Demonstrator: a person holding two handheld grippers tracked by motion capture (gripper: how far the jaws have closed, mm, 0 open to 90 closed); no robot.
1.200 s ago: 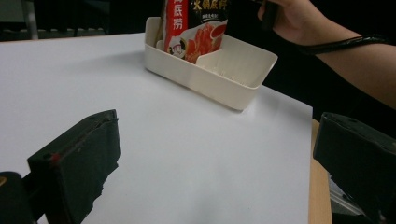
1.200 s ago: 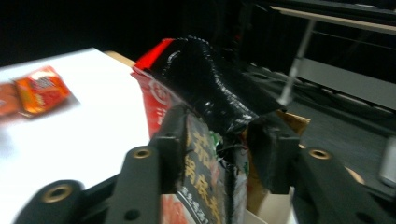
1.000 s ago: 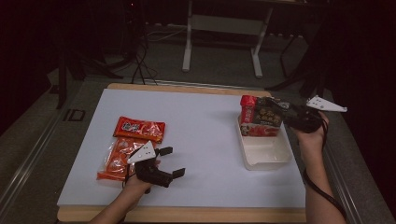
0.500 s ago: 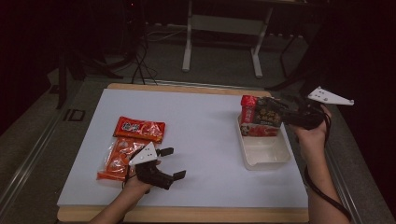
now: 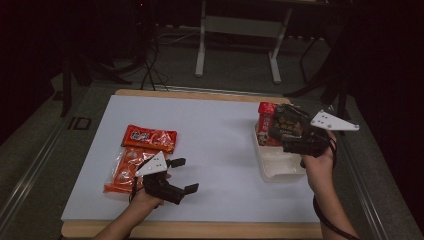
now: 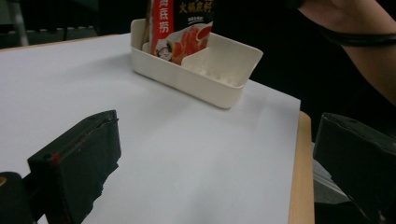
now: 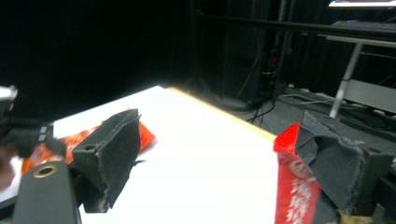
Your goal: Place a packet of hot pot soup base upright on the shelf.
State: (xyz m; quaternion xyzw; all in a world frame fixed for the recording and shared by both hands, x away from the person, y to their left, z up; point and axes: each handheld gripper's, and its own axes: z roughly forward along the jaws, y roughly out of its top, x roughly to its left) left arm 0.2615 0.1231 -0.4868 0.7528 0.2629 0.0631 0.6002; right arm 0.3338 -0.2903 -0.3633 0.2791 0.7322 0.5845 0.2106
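A: Status of the red packet (image 5: 267, 125)?

B: Upright in the white bin (image 5: 278, 165), far end, near the desk's right edge. Right hand-held gripper (image 5: 283, 126) has drawn back slightly, jaws spread, packet released.

A: Left hand-held gripper (image 5: 183, 174)?

B: Wide open, empty, unchanged beside the orange packets (image 5: 125, 170). Judged next pick.

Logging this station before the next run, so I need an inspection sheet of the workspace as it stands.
Surface: white sheet over a wooden-edged table.
Job's things: red and black snack packet standing in the far end of the white plastic tray; two orange-red flat packets lying at the left.
Clutter: nothing seen.
Grippers: left gripper open, beside the flat packets; right gripper open, jaws either side of the standing packet's top.
Cables: black cable along the right forearm.
Surroundings: dark room, grey metal stand legs beyond the table.
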